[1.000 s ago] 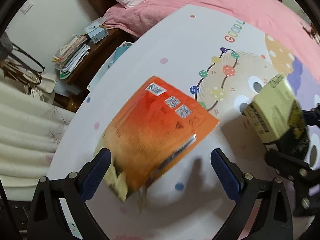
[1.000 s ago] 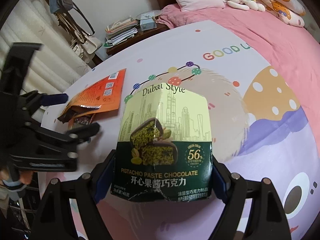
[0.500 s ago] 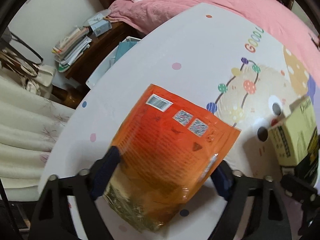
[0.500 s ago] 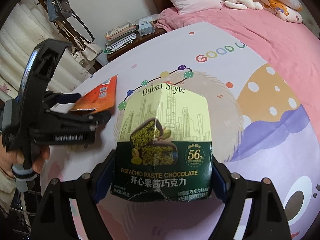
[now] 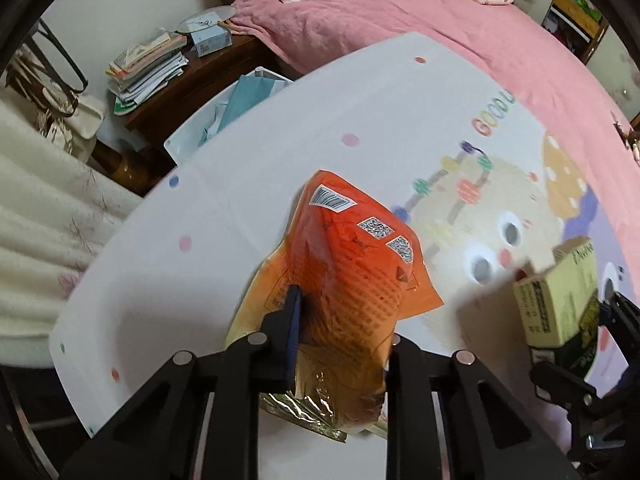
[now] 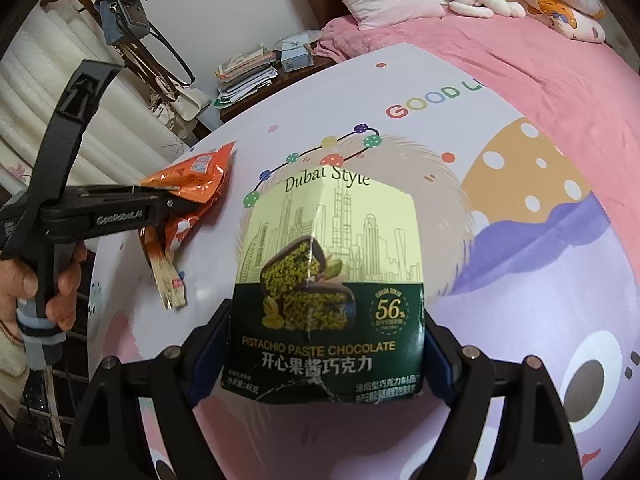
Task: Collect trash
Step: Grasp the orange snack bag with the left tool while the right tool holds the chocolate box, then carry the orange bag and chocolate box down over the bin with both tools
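Behind the cartoon-printed tabletop (image 5: 248,184) lies a pink bed. My left gripper (image 5: 340,344) pinches the crinkly, light orange wrapper (image 5: 360,272) mid-body; it crumples easily. Beside it, my right gripper (image 6: 324,356) clamps the stiffer chocolate box (image 6: 328,280) by its sides.

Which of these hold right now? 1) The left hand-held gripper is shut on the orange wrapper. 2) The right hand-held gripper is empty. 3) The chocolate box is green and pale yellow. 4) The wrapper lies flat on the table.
1) True: the left hand-held gripper pinches the orange wrapper.
2) False: the right hand-held gripper holds the chocolate box.
3) True.
4) False: the wrapper is crumpled in the grip, lifted off the table.
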Demonstrator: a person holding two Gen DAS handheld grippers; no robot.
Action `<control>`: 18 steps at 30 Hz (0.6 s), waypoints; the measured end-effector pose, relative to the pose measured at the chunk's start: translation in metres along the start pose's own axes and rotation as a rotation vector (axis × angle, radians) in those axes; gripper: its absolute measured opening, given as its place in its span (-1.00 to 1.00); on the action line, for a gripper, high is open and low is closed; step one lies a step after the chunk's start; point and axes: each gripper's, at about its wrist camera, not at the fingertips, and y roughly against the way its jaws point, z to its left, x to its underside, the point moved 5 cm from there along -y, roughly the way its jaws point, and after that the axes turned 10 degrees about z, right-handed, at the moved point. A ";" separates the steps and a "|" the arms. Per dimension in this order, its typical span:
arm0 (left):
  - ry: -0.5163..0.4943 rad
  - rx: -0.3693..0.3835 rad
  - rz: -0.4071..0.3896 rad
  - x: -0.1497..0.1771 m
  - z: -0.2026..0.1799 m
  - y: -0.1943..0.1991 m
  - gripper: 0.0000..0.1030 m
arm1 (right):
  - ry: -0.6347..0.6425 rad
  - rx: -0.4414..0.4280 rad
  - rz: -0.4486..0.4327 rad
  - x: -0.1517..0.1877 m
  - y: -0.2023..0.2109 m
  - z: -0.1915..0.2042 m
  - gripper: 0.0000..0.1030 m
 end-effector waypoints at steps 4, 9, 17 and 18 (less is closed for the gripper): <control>0.019 0.028 -0.010 0.032 -0.018 0.020 -0.64 | 0.019 -0.011 0.001 0.011 0.011 0.001 0.61; 0.073 0.068 -0.030 0.084 -0.052 0.050 -0.64 | 0.053 -0.032 0.013 0.039 0.032 -0.002 0.61; 0.226 0.095 -0.057 0.193 -0.136 0.086 -0.64 | 0.167 -0.079 0.038 0.118 0.086 -0.023 0.61; 0.244 0.098 -0.064 0.209 -0.151 0.091 -0.64 | 0.182 -0.083 0.042 0.128 0.092 -0.026 0.61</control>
